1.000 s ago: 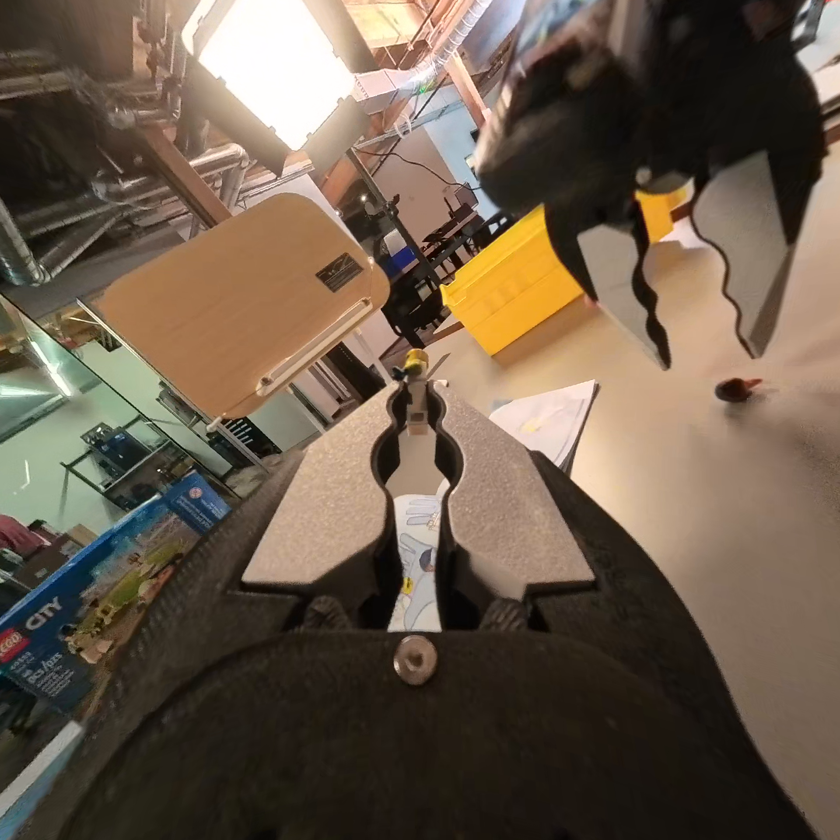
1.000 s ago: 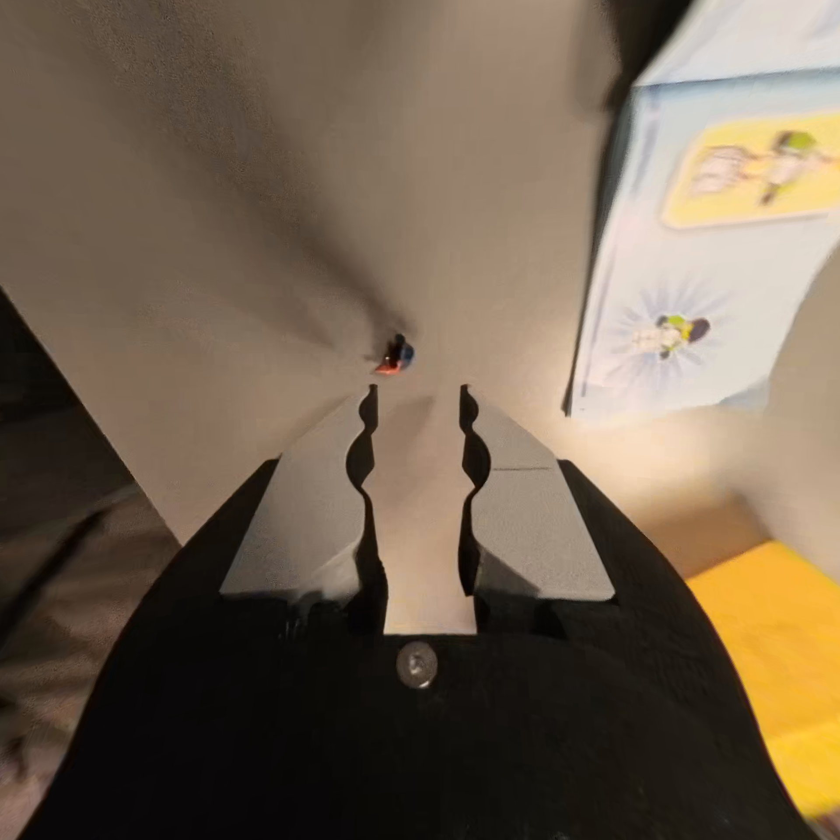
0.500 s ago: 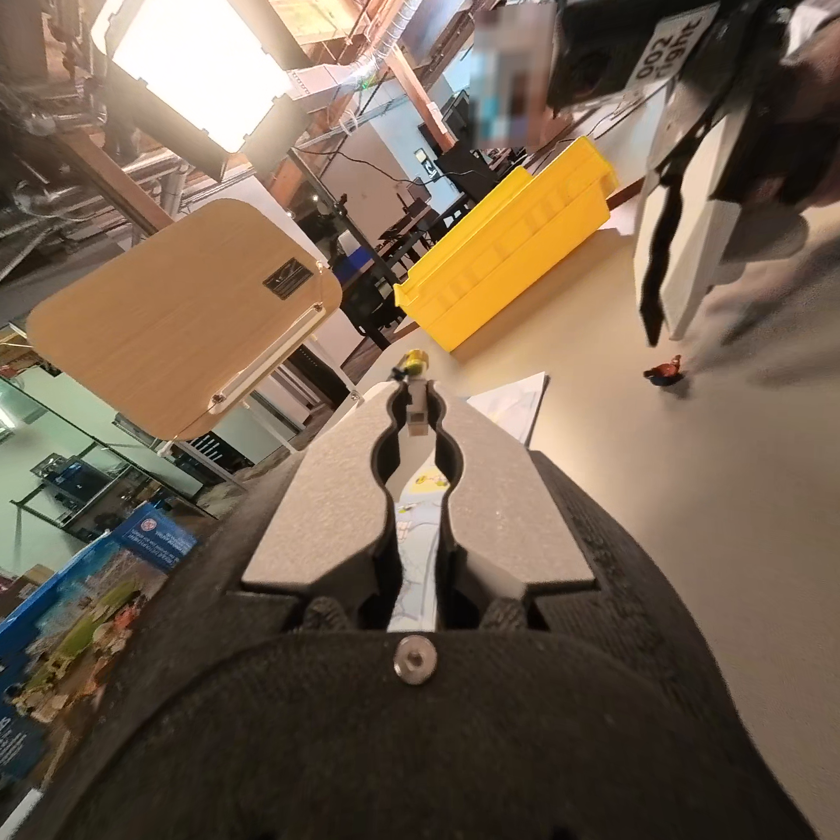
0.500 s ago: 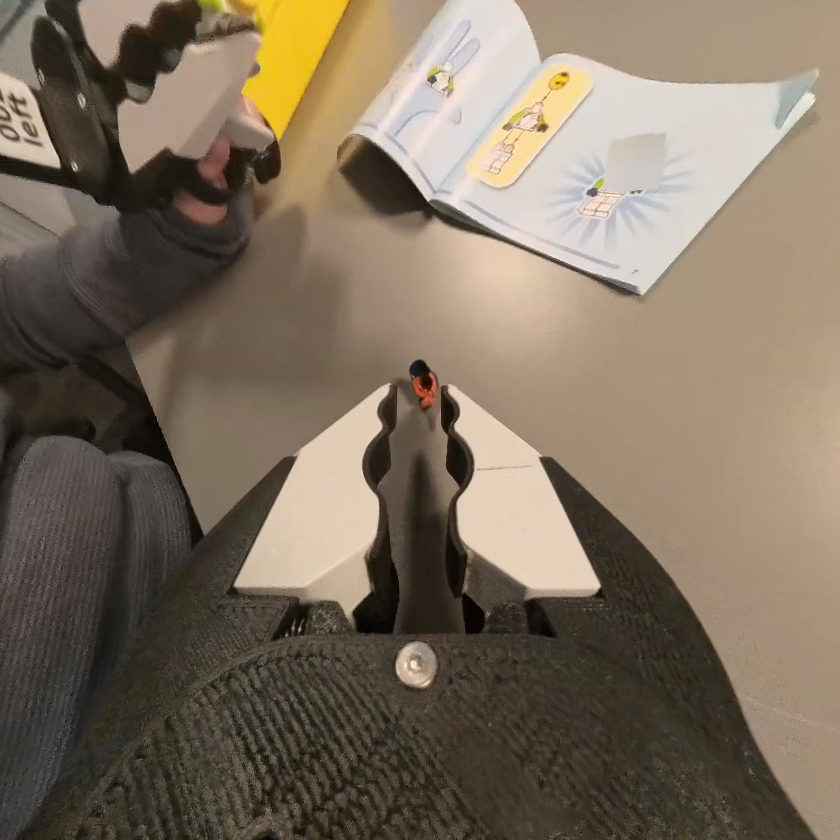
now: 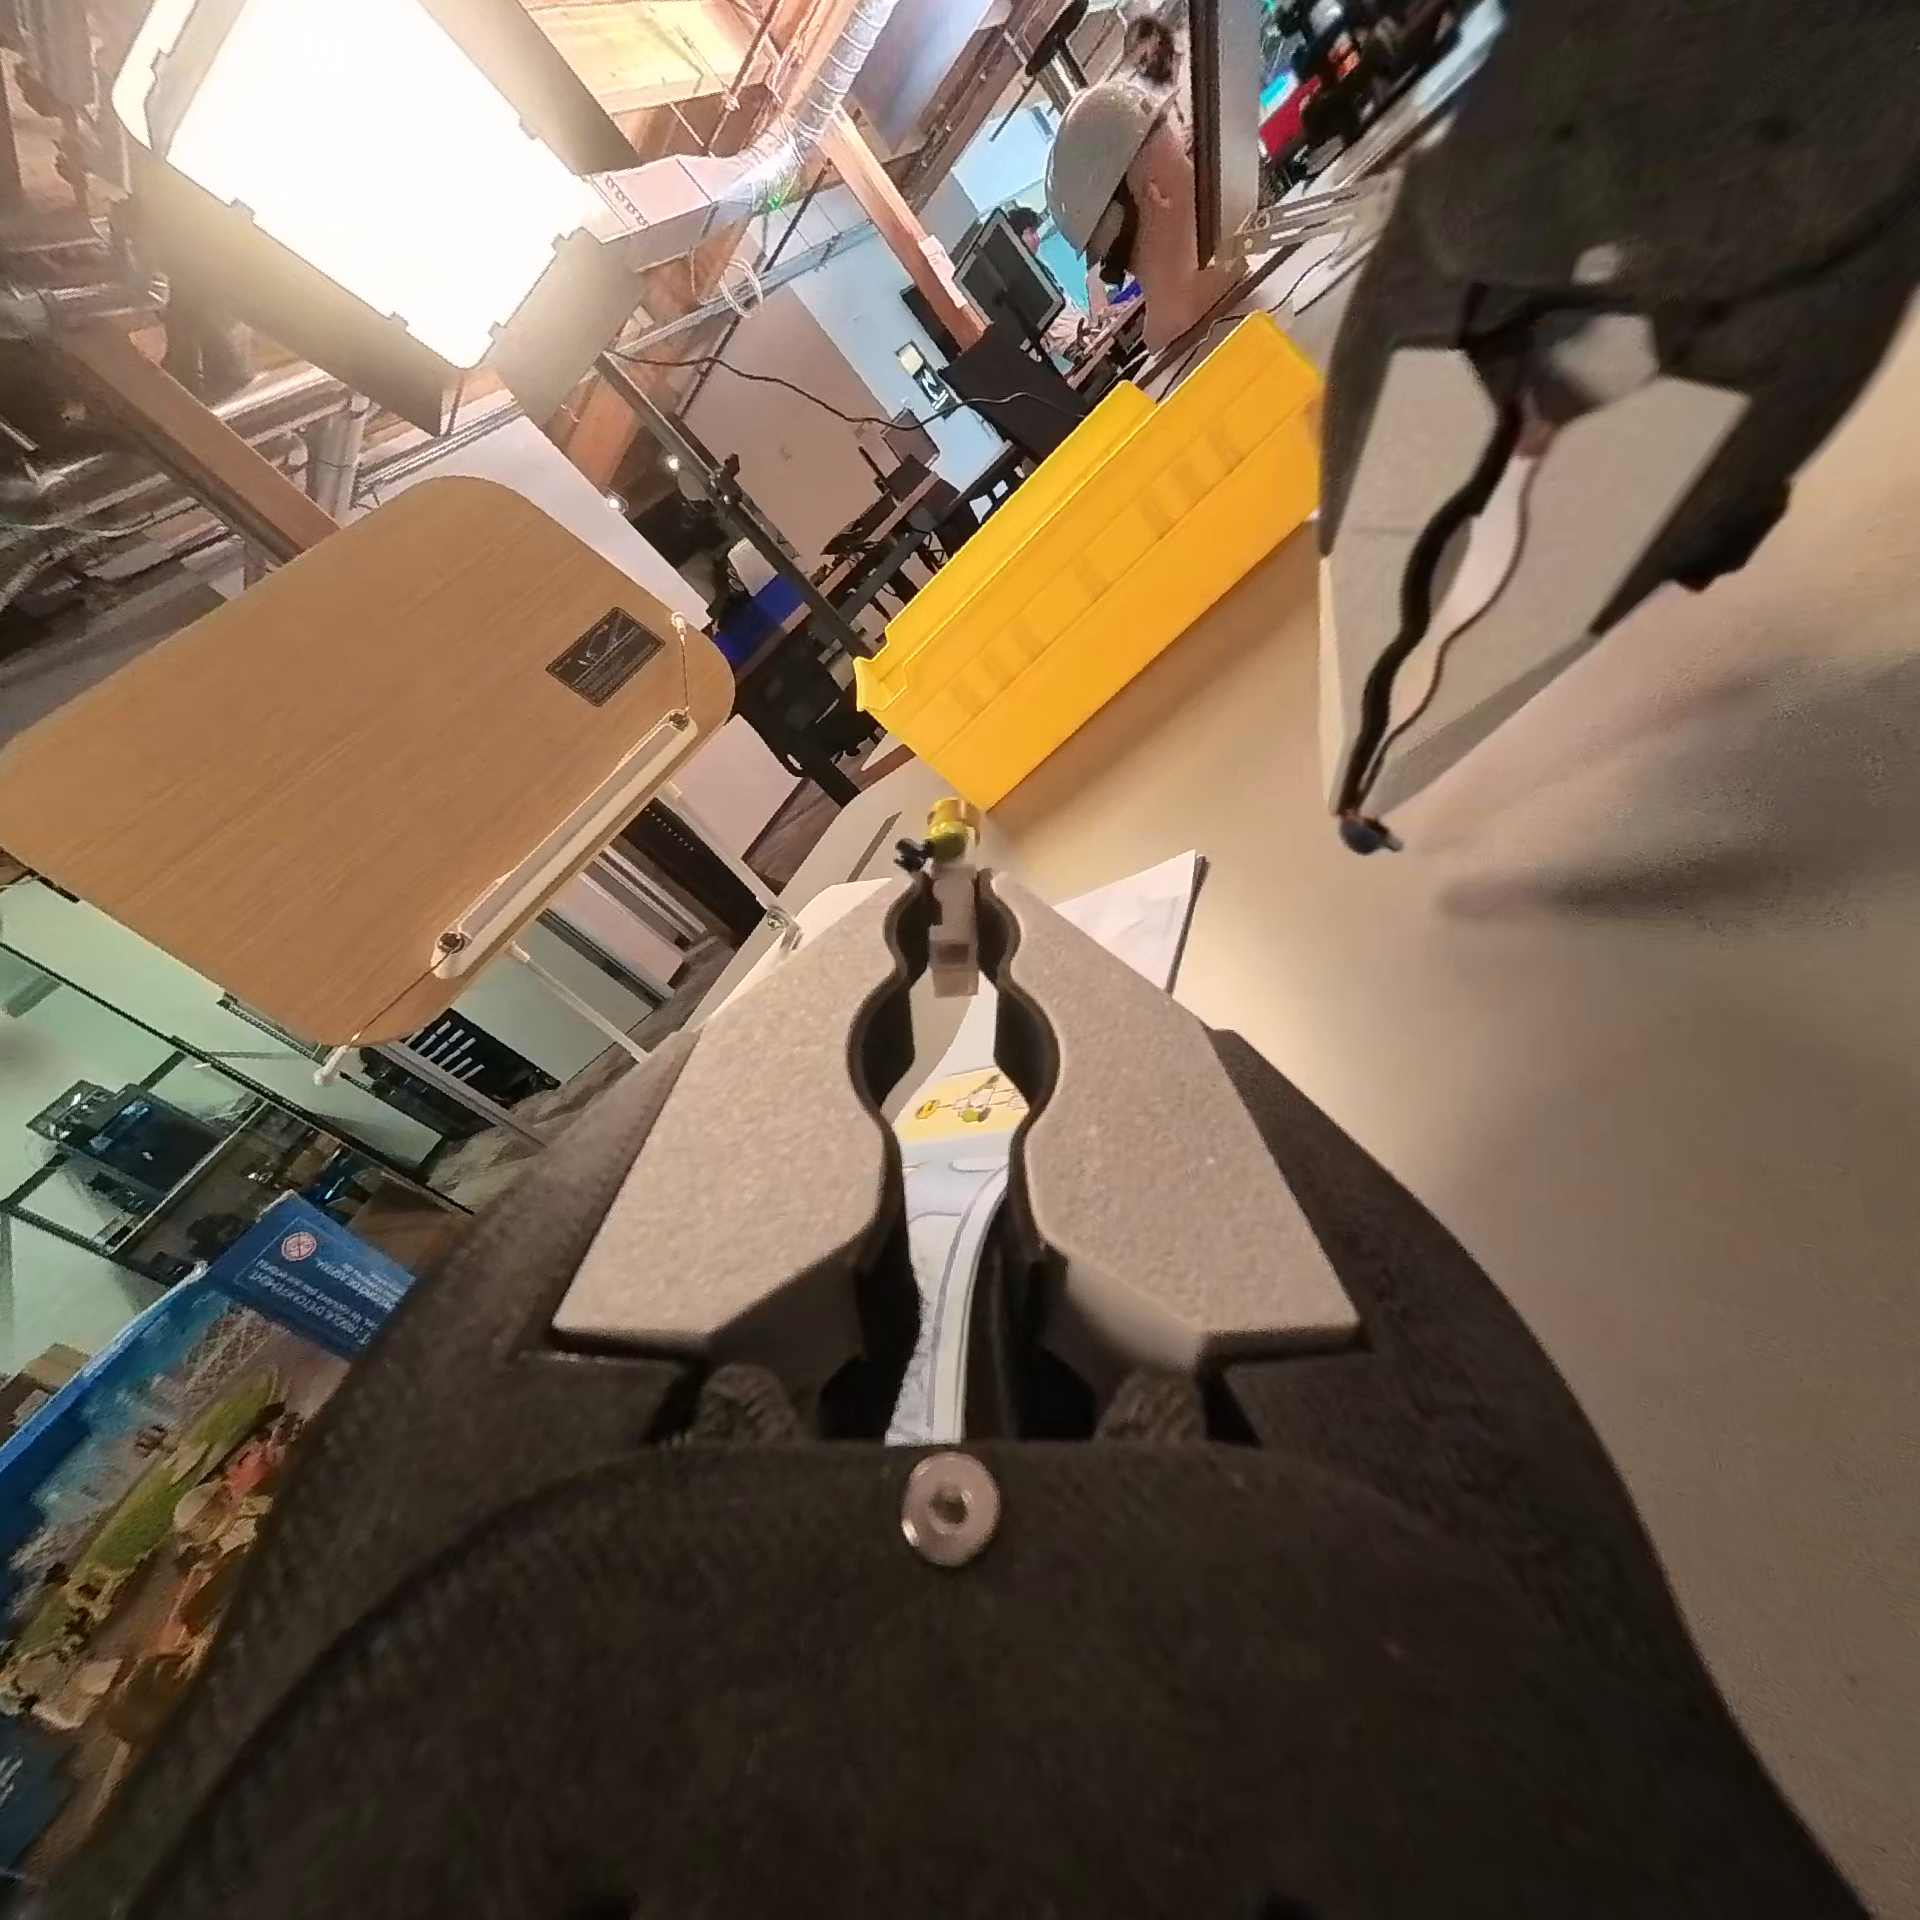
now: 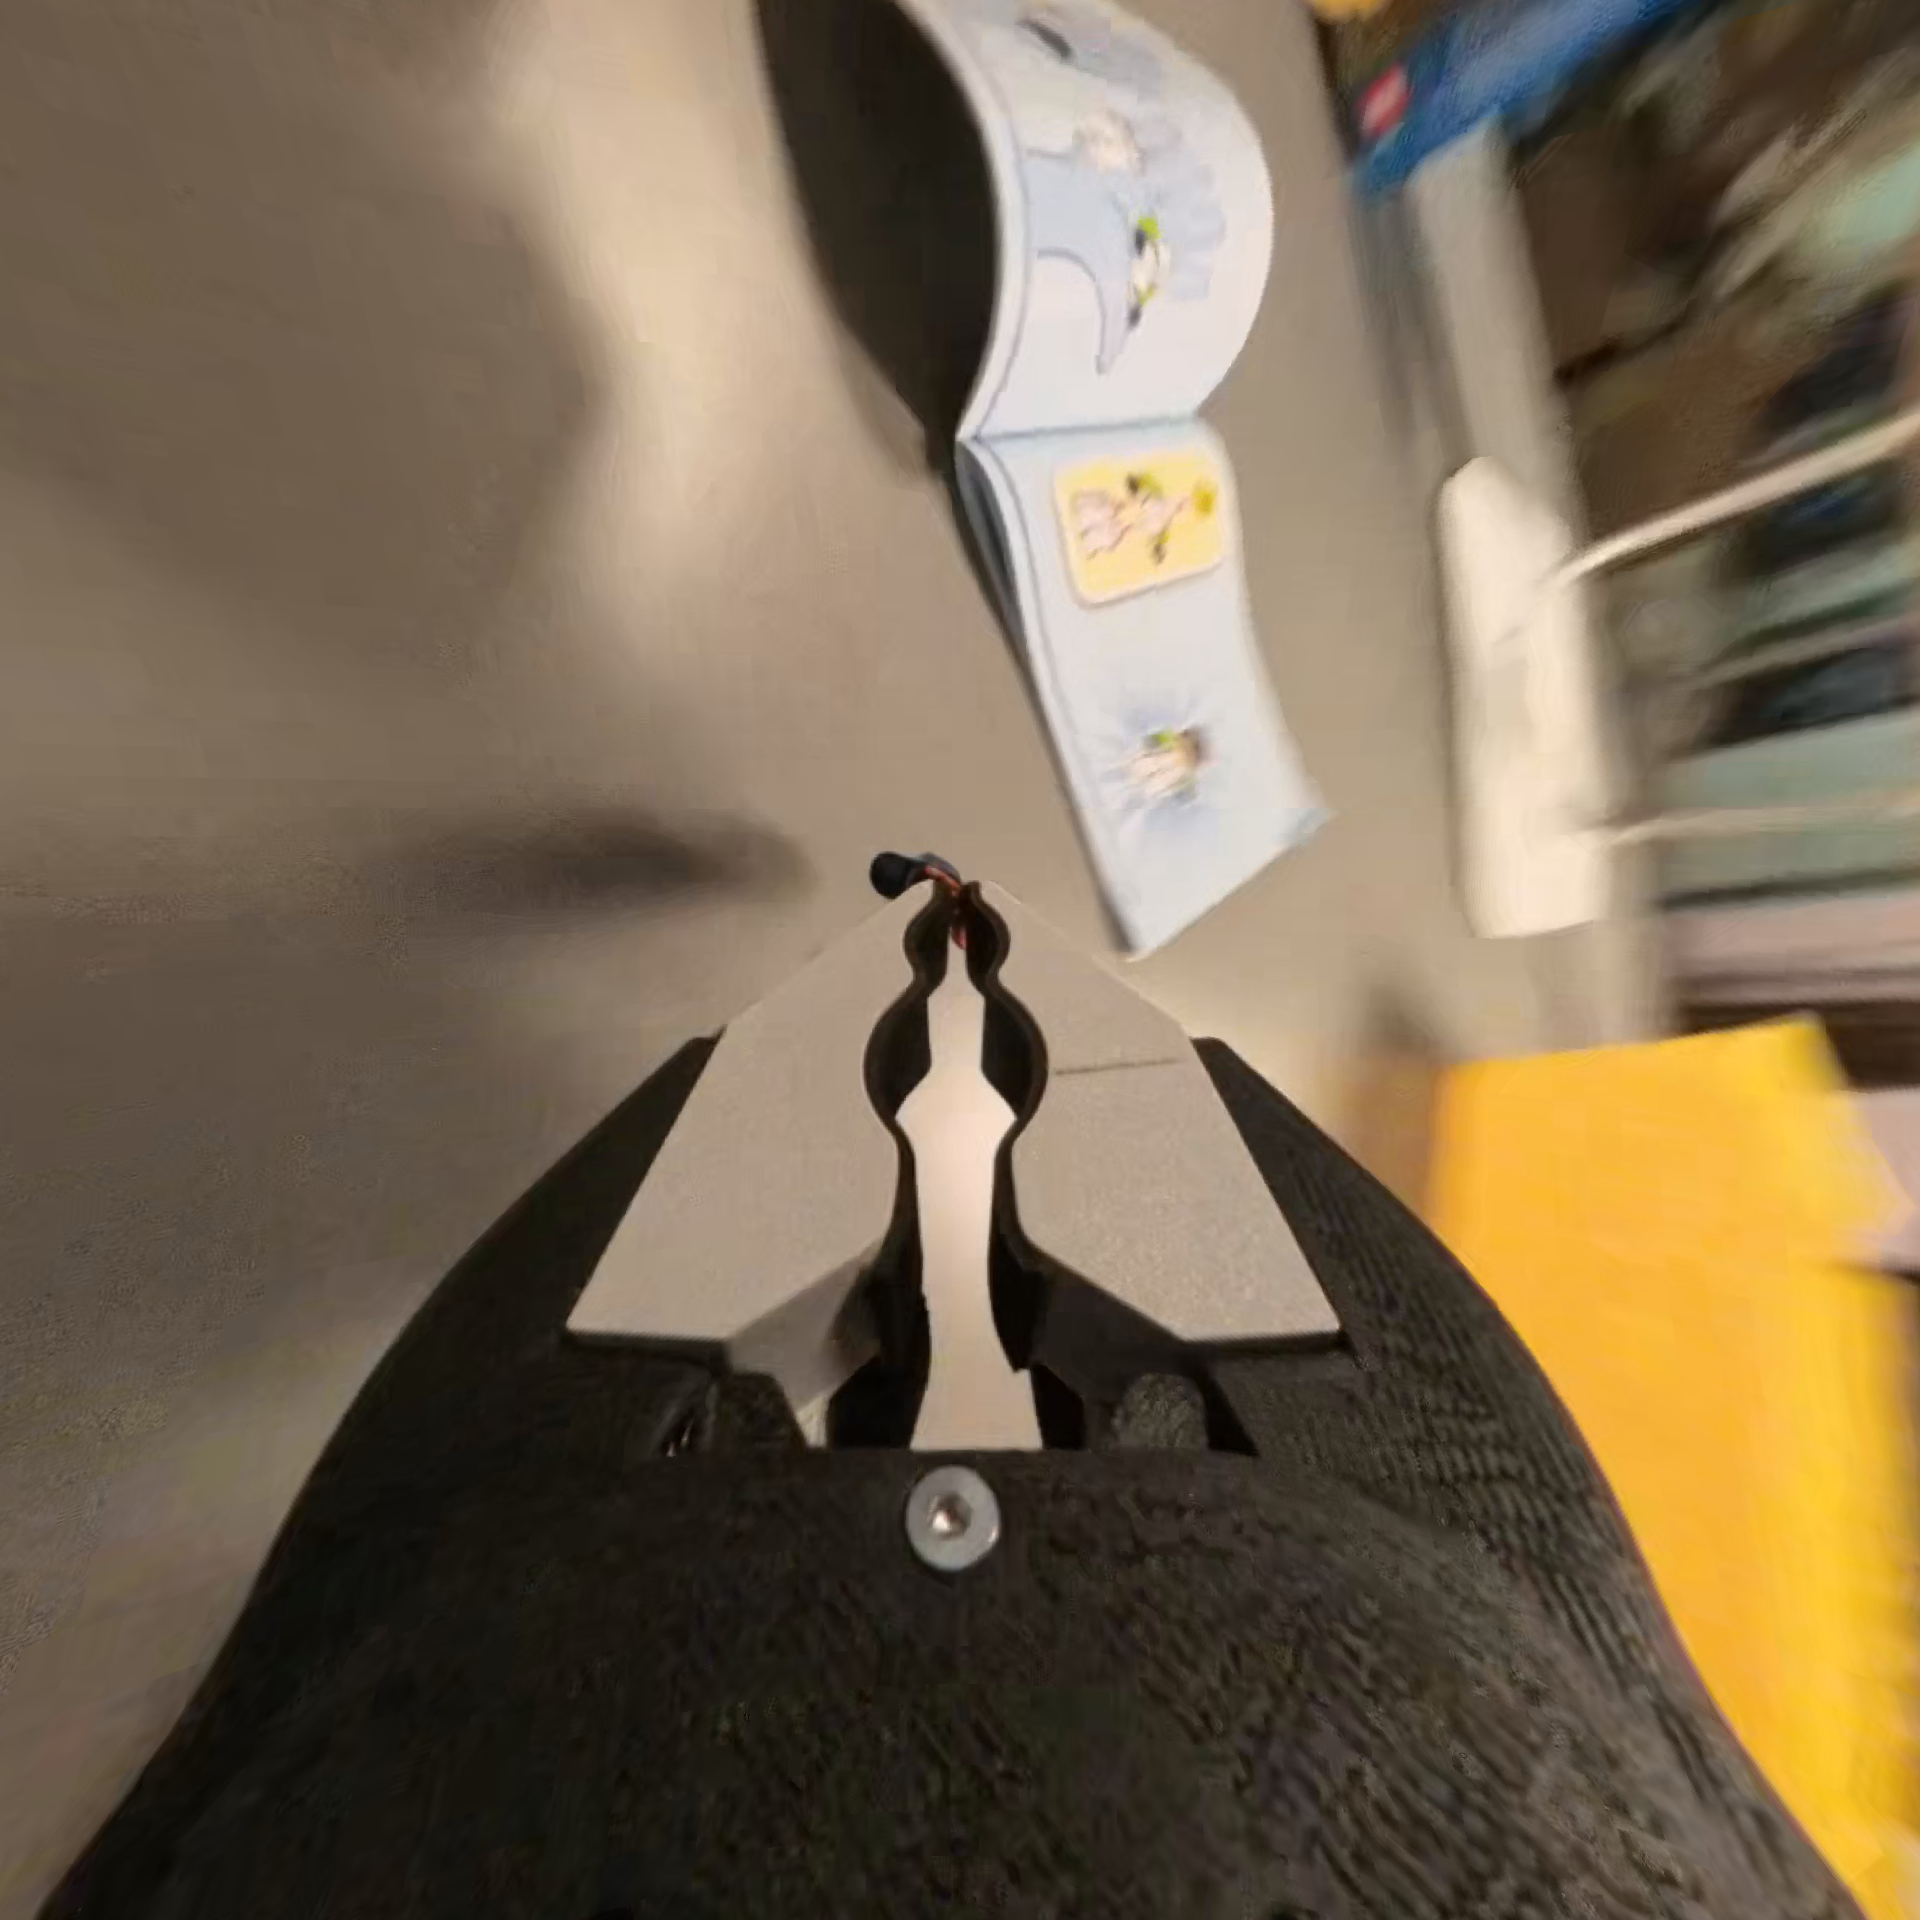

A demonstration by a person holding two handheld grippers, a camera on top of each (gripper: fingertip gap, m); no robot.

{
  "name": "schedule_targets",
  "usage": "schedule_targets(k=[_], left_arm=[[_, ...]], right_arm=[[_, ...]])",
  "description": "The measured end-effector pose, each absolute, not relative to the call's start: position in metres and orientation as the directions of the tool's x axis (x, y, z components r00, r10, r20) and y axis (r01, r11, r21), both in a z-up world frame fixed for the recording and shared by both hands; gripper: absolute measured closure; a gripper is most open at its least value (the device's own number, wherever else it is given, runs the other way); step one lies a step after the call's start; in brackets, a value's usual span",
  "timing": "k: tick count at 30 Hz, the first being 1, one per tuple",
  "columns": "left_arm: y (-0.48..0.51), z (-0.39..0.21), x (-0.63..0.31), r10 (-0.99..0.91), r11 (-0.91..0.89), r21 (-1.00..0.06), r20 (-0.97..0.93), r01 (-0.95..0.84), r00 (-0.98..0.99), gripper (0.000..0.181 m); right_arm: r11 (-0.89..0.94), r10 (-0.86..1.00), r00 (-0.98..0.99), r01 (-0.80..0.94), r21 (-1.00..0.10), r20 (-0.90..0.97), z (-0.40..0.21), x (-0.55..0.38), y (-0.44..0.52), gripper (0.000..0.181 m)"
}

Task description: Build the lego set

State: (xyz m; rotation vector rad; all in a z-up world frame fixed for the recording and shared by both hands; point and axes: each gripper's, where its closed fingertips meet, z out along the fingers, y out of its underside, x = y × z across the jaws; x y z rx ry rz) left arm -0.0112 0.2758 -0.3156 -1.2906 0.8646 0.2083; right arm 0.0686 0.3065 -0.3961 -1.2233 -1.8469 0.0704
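Between the grey fingertips of the left gripper (image 5: 951,914), a small lego minifigure with a white body and yellow-green head (image 5: 951,883) is clamped by its lower part, its head sticking out past the tips. Up and to the right in that view, the right gripper (image 5: 1363,805) hangs above the beige tabletop (image 5: 1558,1143), its jaws nearly together on a tiny dark blue and red lego piece (image 5: 1363,833) that pokes out at the very tips. The right wrist view shows the same pinch up close: the small piece's dark blue rounded end juts to the left of the closed tips, with a sliver of red caught between them. Just beyond the left gripper, an open light blue instruction booklet (image 6: 1153,582) lies on the tabletop, one page curled up. Farther back sits a long yellow plastic bin (image 5: 1081,603). A blue lego set box (image 5: 156,1455) lies at the left edge, and a light wooden board with a white strip along one edge (image 5: 343,748) stands behind it.
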Motion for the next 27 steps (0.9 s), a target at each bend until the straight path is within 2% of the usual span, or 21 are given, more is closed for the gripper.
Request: schedule_targets(k=[1, 3, 4, 6, 11, 19, 23, 27], left_arm=[[0.276, -0.315, -0.011, -0.319, 0.308, -0.75, -0.661, -0.586, 0.679, 0.176], [0.275, -0.315, -0.011, -0.317, 0.31, -0.746, -0.665, -0.589, 0.676, 0.175], [0.275, -0.315, -0.01, -0.318, 0.311, -0.744, -0.667, -0.591, 0.673, 0.175], [0.274, -0.316, -0.009, -0.319, 0.313, -0.738, -0.674, -0.597, 0.666, 0.175], [0.273, -0.316, -0.006, -0.316, 0.32, -0.728, -0.686, -0.607, 0.655, 0.175], [0.271, -0.315, -0.003, -0.318, 0.327, -0.72, -0.694, -0.612, 0.646, 0.175], [0.27, -0.315, -0.001, -0.32, 0.331, -0.716, -0.698, -0.615, 0.641, 0.175], [0.27, -0.316, 0.0, -0.319, 0.333, -0.708, -0.706, -0.623, 0.632, 0.175]], right_arm=[[0.625, 0.615, -0.172, 0.701, -0.344, 0.769, -0.393, 0.068, 0.308, 0.181], [0.744, 0.313, -0.235, 0.663, -0.083, 0.92, -0.386, 0.067, 0.311, 0.181], [0.768, 0.2, -0.259, 0.641, 0.014, 0.945, -0.386, 0.067, 0.31, 0.181], [0.79, 0.06, -0.276, 0.601, 0.123, 0.959, -0.387, 0.07, 0.307, 0.181], [0.81, -0.014, -0.274, 0.561, 0.172, 0.962, -0.391, 0.083, 0.301, 0.181], [0.824, -0.203, -0.398, 0.424, 0.375, 0.895, -0.399, 0.105, 0.289, 0.18], [0.829, -0.289, -0.516, 0.287, 0.48, 0.807, -0.407, 0.115, 0.29, 0.177], [0.84, -0.296, -0.591, 0.214, 0.499, 0.751, -0.406, 0.121, 0.295, 0.179]])
